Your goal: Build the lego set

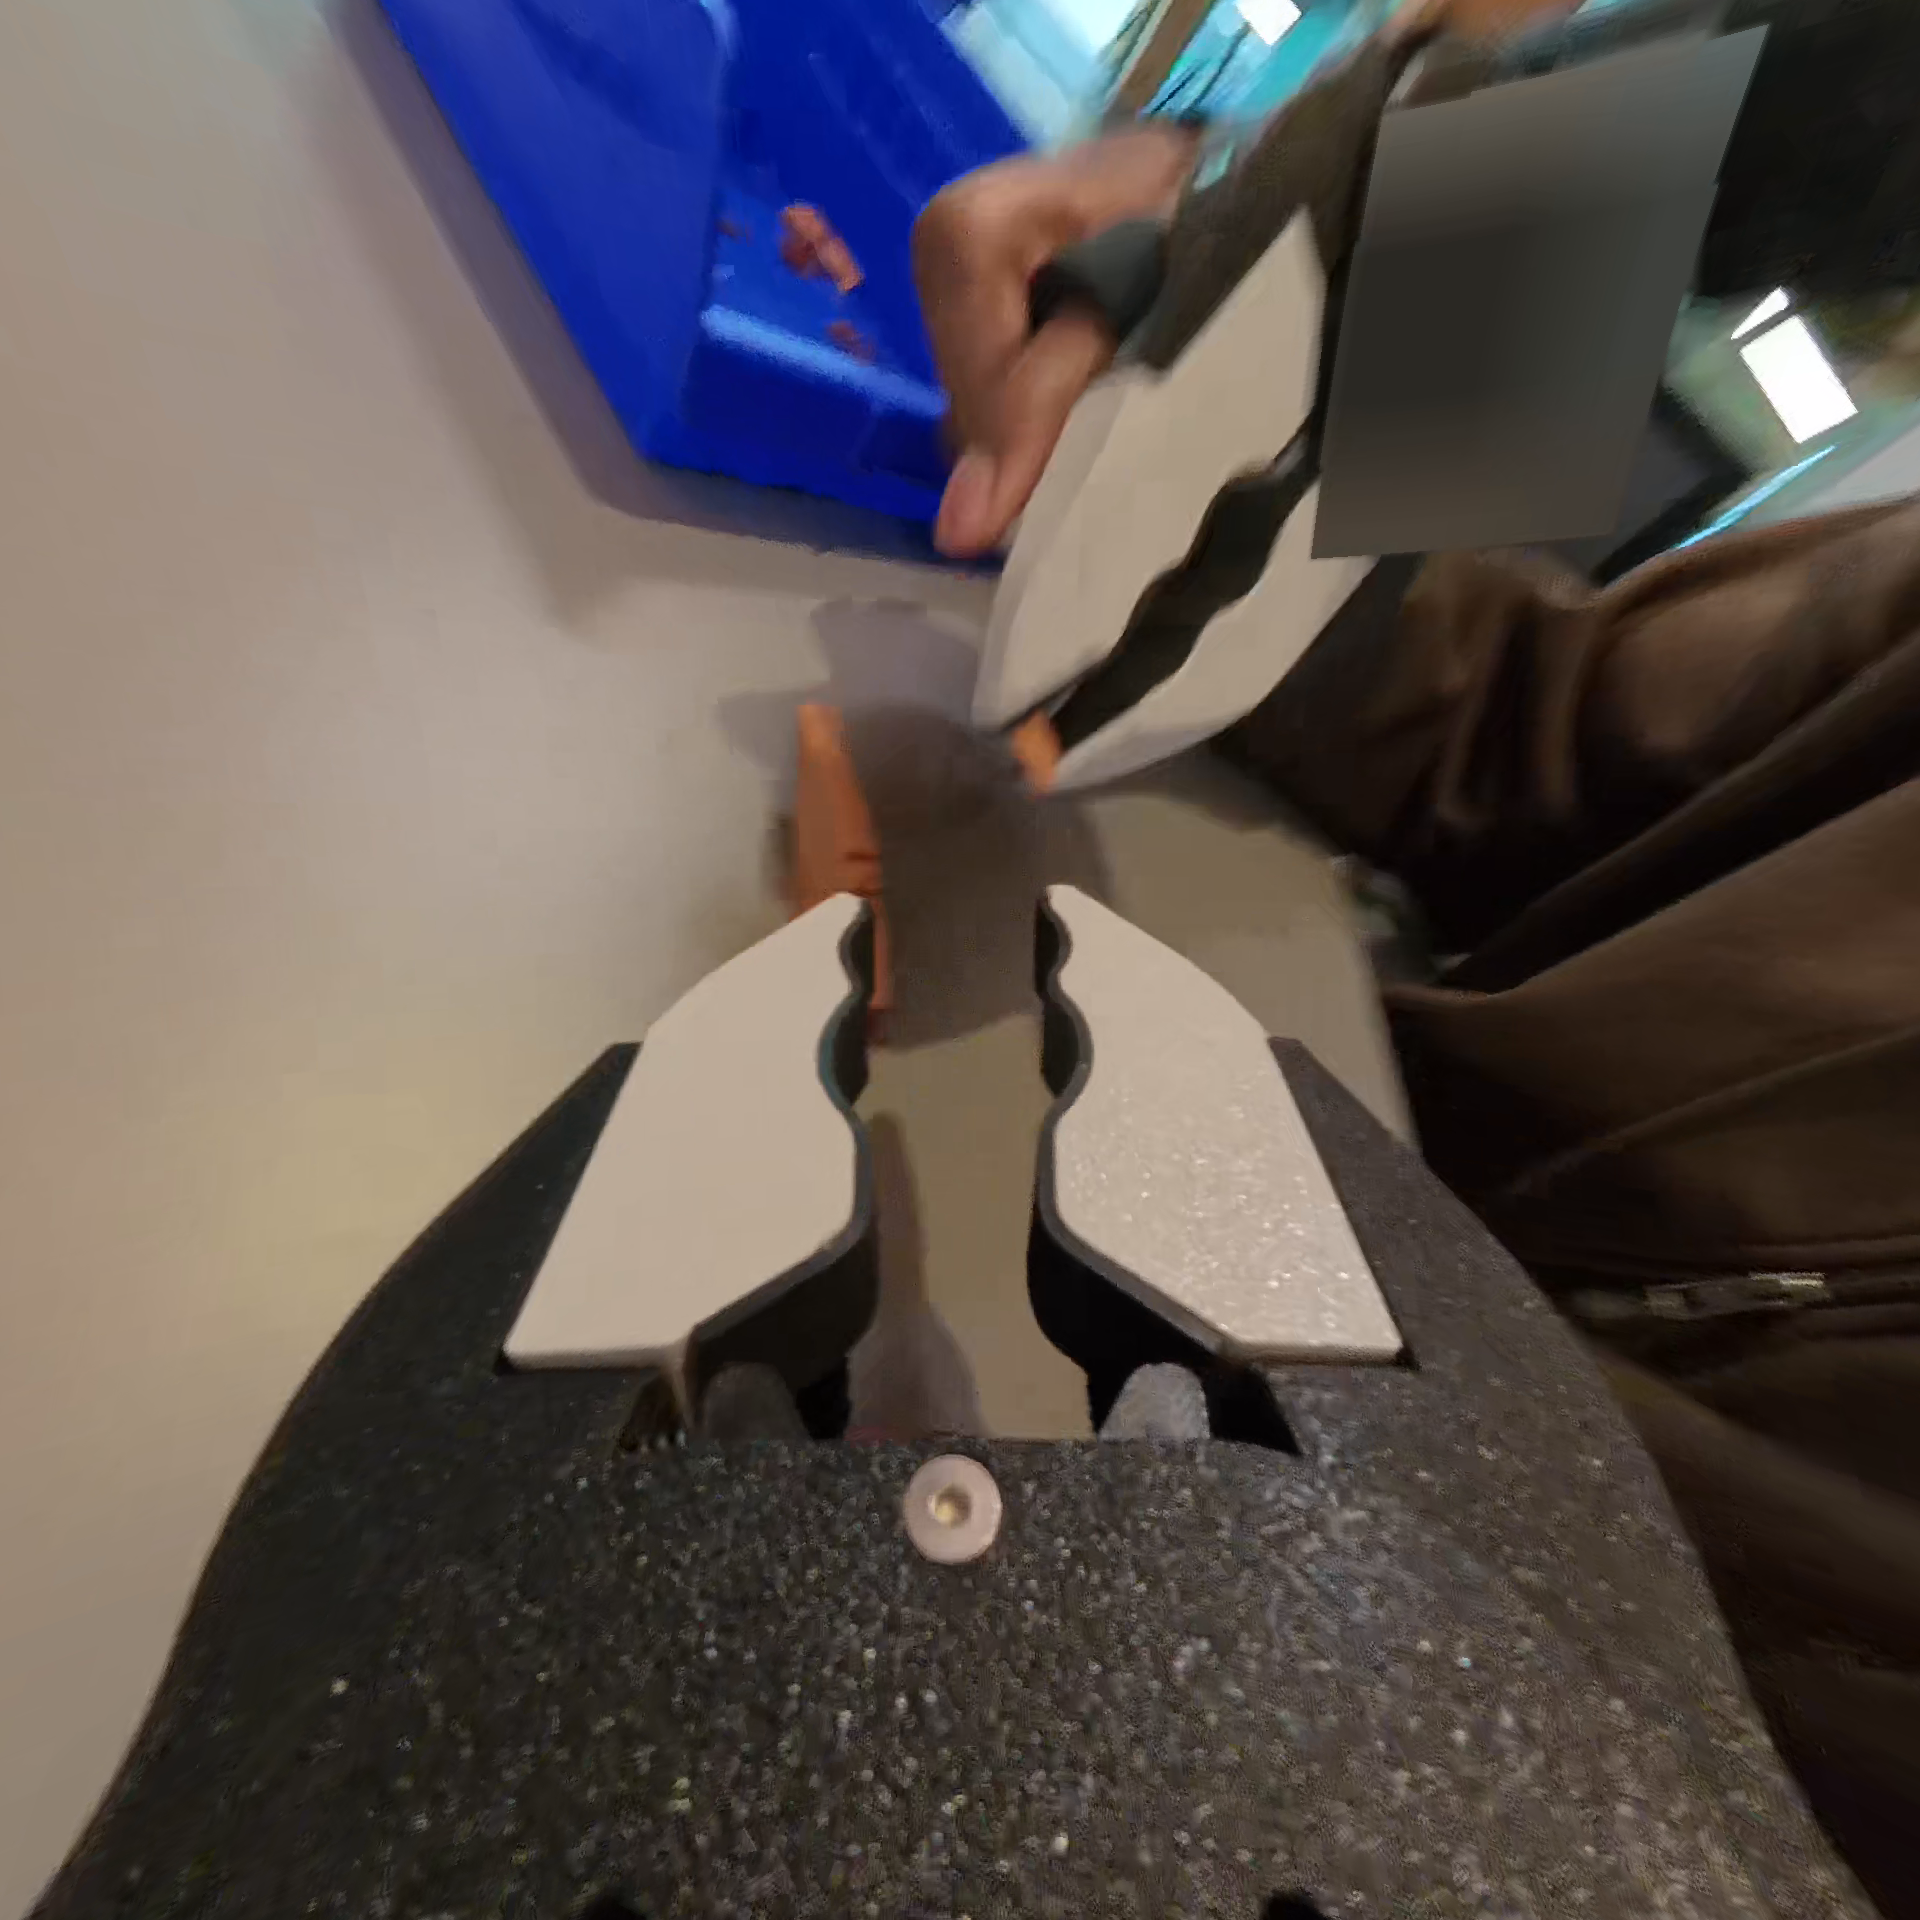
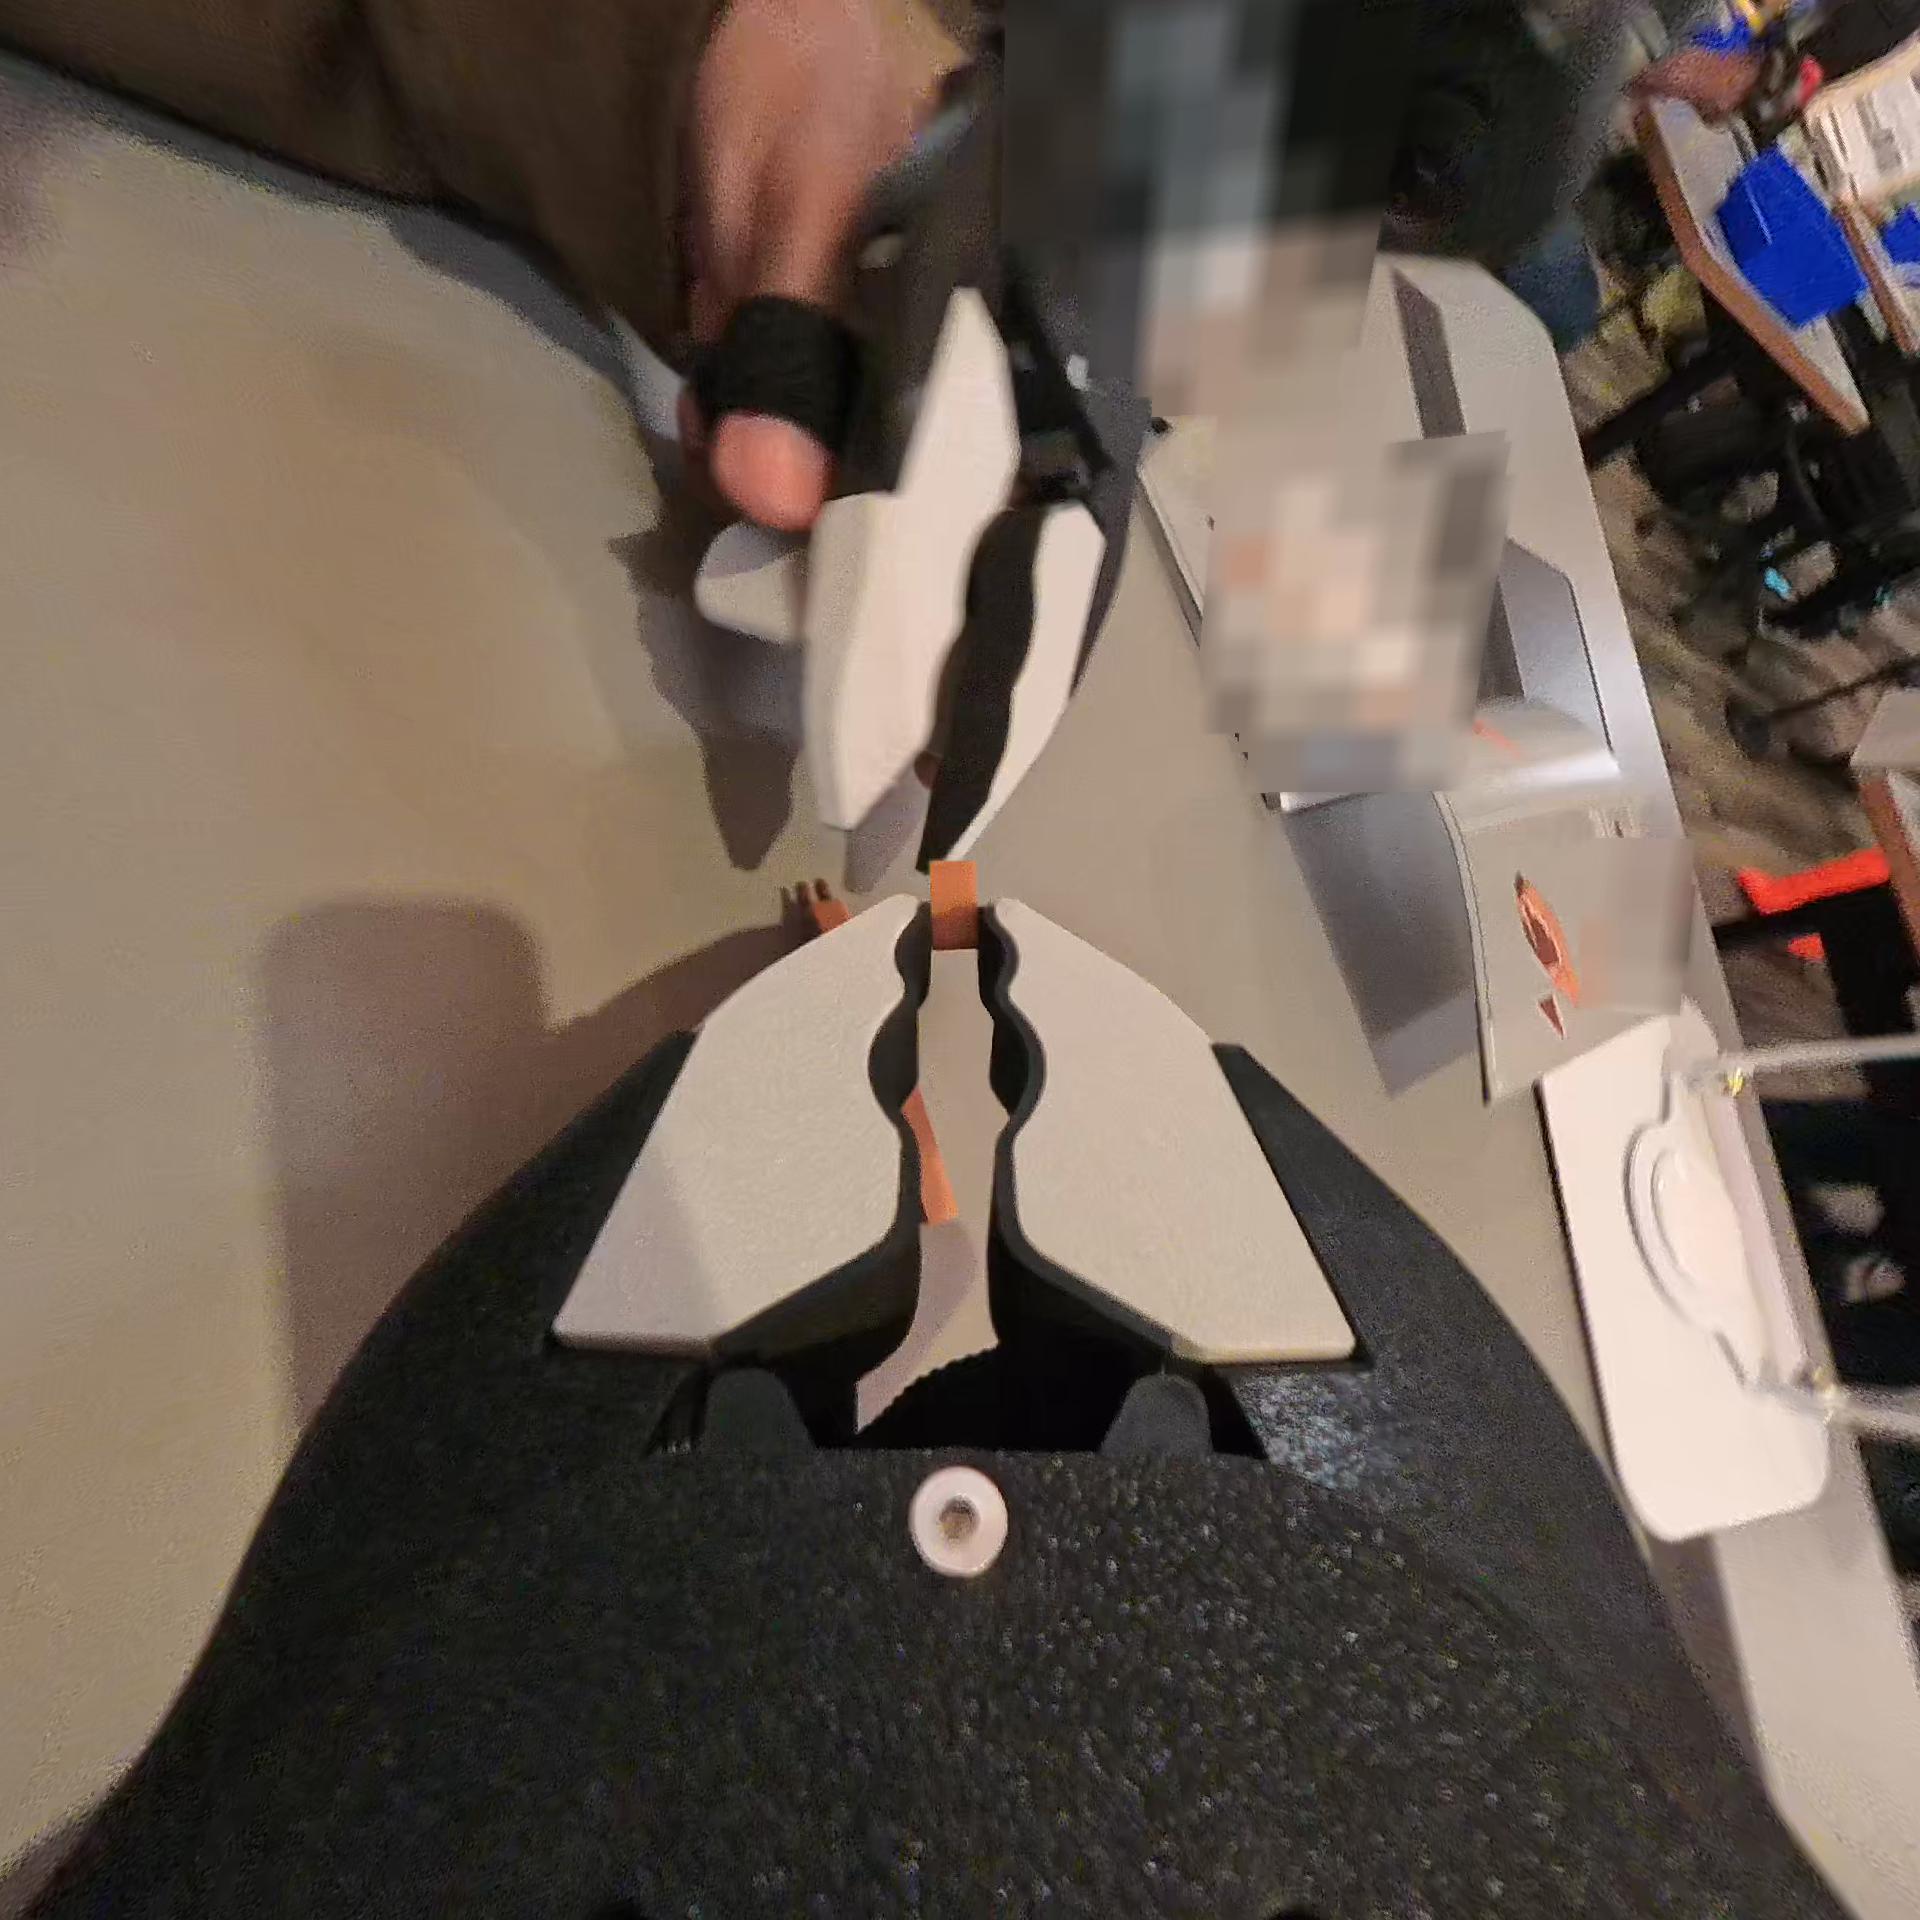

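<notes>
My right gripper (image 2: 954, 920) is shut on a small orange brick (image 2: 954, 902) held at its fingertips just above the table. In the left wrist view the right gripper (image 1: 1029, 740) comes in from the upper right with that brick (image 1: 1036, 761) at its tips. A larger orange lego piece (image 1: 831, 821) lies on the table, partly in shadow, just ahead of my left gripper (image 1: 951, 920). The left gripper is open and empty, with its left finger beside the piece. It also shows in the right wrist view (image 2: 902, 836), facing the right gripper's tips. Part of the orange piece (image 2: 810, 900) shows there.
A blue bin (image 1: 623, 208) with small red-orange parts stands at the far side of the pale table (image 1: 260, 727). A person's brown sleeve (image 1: 1610, 883) lies at the right. Grey boxes (image 2: 1538, 644) and a white tray (image 2: 1621, 1299) sit along the table's right edge. My two grippers' fingertips are within a few centimetres of each other.
</notes>
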Action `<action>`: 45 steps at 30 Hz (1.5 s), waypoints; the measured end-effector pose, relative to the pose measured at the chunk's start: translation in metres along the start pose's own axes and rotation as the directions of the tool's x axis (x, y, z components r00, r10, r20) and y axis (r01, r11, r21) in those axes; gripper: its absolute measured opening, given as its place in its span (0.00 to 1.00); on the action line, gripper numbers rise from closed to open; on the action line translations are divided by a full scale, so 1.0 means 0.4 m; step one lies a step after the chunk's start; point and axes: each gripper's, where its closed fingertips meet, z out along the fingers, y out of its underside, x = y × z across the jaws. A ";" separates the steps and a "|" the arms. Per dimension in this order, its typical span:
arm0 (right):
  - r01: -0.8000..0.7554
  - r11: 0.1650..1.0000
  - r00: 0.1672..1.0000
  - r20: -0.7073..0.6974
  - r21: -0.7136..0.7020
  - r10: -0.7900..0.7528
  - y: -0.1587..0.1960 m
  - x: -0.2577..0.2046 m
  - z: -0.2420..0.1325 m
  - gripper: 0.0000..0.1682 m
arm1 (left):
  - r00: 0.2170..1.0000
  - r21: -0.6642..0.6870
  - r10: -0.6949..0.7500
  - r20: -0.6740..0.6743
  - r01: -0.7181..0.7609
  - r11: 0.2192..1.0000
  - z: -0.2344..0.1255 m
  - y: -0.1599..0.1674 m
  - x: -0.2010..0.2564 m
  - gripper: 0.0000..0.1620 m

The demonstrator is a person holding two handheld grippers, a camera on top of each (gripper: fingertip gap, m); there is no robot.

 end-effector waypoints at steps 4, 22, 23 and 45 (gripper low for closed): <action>-0.180 0.984 0.983 -0.024 0.000 0.179 0.027 0.028 -0.016 0.05 | 0.954 -0.174 0.226 0.195 -0.193 0.966 0.024 0.046 -0.049 0.27; -0.292 0.952 0.939 0.158 -0.092 0.304 0.062 -0.045 0.013 0.04 | 0.846 -0.357 0.464 0.264 -0.361 0.862 0.080 0.078 -0.061 0.08; -0.280 0.955 0.941 0.166 -0.102 0.294 0.062 -0.051 0.018 0.04 | 0.846 -0.356 0.465 0.261 -0.363 0.861 0.080 0.079 -0.060 0.08; -0.135 0.968 0.963 0.203 -0.211 0.178 0.081 -0.089 0.038 0.05 | 0.809 -0.396 0.551 0.203 -0.447 0.802 0.084 0.091 -0.041 0.08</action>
